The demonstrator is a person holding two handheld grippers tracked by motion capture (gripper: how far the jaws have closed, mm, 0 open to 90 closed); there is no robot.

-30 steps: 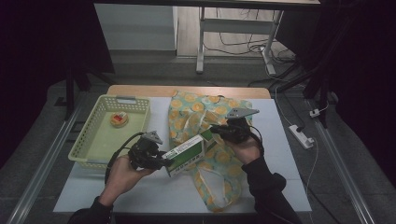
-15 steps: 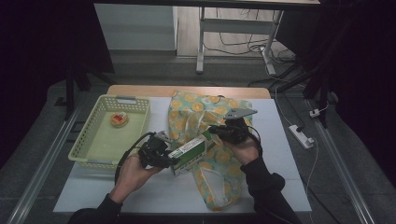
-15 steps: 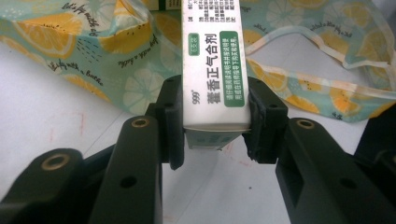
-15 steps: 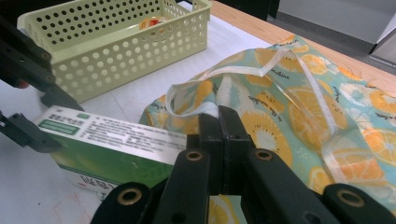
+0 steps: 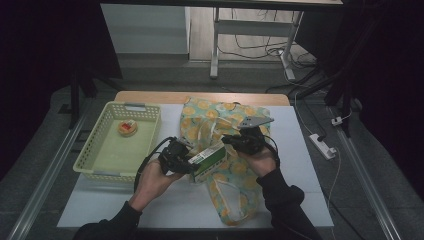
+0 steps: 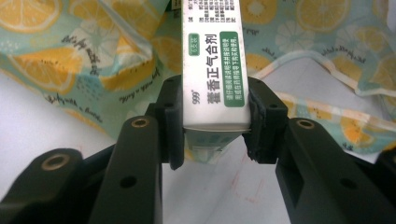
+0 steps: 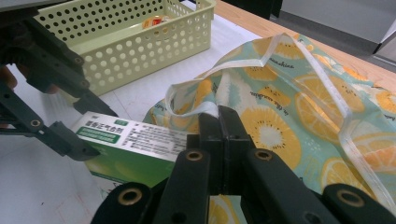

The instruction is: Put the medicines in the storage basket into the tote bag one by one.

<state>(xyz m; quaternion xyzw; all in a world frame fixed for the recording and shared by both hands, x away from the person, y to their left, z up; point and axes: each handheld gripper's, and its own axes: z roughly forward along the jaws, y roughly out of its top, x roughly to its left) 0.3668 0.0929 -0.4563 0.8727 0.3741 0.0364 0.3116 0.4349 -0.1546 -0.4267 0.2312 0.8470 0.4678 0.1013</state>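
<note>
Left gripper (image 6: 215, 116) clamps the green-and-white medicine box (image 6: 212, 65) over the lemon-print bag (image 5: 225, 150); at its 3 o'clock, right gripper (image 7: 219, 116) pinches the bag's rim, jaws clenched; basket (image 5: 95, 167) at 9 o'clock

The left hand-held gripper (image 5: 187, 161) is clamping with jaws partly apart; the right hand-held gripper (image 5: 229, 141) is holding its jaws pressed together.

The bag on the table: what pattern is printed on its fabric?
Orange and lemon slices on pale teal fabric; the bag shows best in the right gripper view.

Lemon-print bag (image 5: 227, 125), green-white box (image 5: 207, 160)
</note>
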